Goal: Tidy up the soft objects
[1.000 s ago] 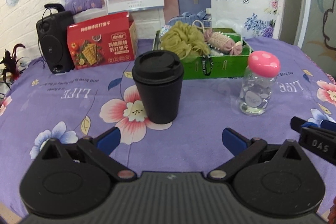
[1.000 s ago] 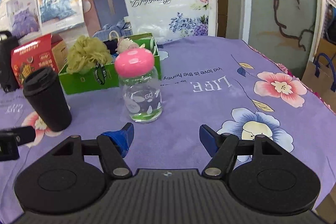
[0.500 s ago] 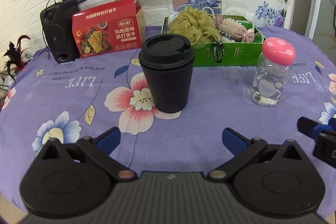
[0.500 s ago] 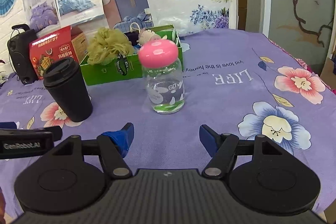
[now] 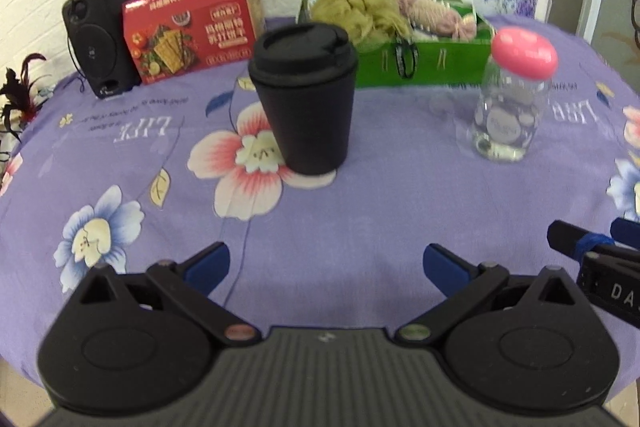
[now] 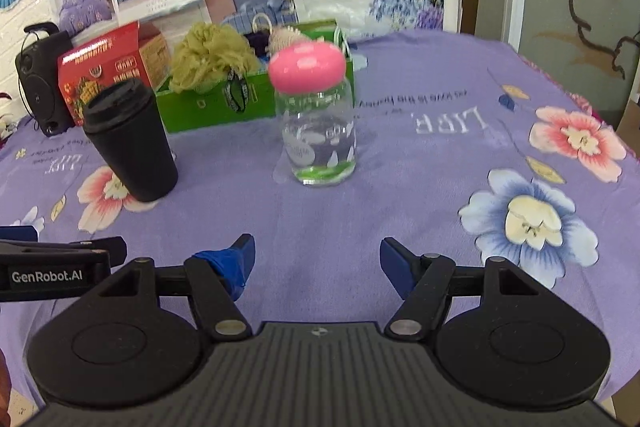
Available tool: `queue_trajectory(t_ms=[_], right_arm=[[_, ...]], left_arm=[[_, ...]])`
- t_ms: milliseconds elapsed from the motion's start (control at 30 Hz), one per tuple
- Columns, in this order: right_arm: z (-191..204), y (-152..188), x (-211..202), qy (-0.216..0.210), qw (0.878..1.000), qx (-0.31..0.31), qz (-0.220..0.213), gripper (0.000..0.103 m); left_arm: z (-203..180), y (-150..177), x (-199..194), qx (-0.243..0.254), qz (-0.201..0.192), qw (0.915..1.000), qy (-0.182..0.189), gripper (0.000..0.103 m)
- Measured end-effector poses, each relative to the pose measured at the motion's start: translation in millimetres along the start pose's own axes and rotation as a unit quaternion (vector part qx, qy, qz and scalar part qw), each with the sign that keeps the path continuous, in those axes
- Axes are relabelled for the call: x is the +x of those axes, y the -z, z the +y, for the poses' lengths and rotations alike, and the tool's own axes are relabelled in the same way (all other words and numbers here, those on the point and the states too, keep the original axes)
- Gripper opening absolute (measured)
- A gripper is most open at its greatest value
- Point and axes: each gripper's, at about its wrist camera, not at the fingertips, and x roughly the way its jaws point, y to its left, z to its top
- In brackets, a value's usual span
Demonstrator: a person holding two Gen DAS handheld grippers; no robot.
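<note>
A green box (image 5: 424, 65) at the back of the table holds an olive bath pouf (image 5: 360, 7) and a pink knitted candy-shaped soft toy (image 5: 436, 17). The box (image 6: 208, 107) and pouf (image 6: 212, 57) also show in the right wrist view. My left gripper (image 5: 326, 265) is open and empty, low over the purple floral cloth, in front of a black lidded cup (image 5: 306, 99). My right gripper (image 6: 316, 259) is open and empty, in front of a clear bottle with a pink cap (image 6: 316, 119).
A red biscuit box (image 5: 188, 23) and a black speaker (image 5: 100, 35) stand at the back left. The pink-capped bottle (image 5: 514, 95) stands right of the cup. The right gripper's finger (image 5: 592, 247) shows at the left view's right edge. Posters line the wall behind.
Both grippers have pulled back from the objects, toward the table's near edge, and stayed open. The cup, the bottle and the green box have not moved.
</note>
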Motion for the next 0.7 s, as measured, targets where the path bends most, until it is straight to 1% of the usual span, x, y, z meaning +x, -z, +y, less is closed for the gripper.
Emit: queue_trajectory(t_ms=[100, 200, 267, 700], right_arm=[[-0.6, 4.3, 6.1, 0.007, 1.0, -0.005, 0.021, 0.055], [-2.5, 9.6, 13.0, 0.015, 0.999, -0.006, 0.043, 0.055], [-2.8, 12.3, 14.1, 0.02, 0.999, -0.008, 0.048, 0.055], [0.2, 14.9, -0.3, 0.016, 0.999, -0.008, 0.034, 0.055]], left_arm=[[-1.1, 6.4, 3.1, 0.002, 0.017, 0.9998, 0.011, 0.103], [-2.5, 10.3, 4.2, 0.006, 0.03, 0.9995, 0.01, 0.103], [-2.8, 12.4, 4.1, 0.009, 0.033, 0.9994, 0.01, 0.103], [-4.3, 16.7, -6.0, 0.011, 0.03, 0.9993, 0.018, 0.103]])
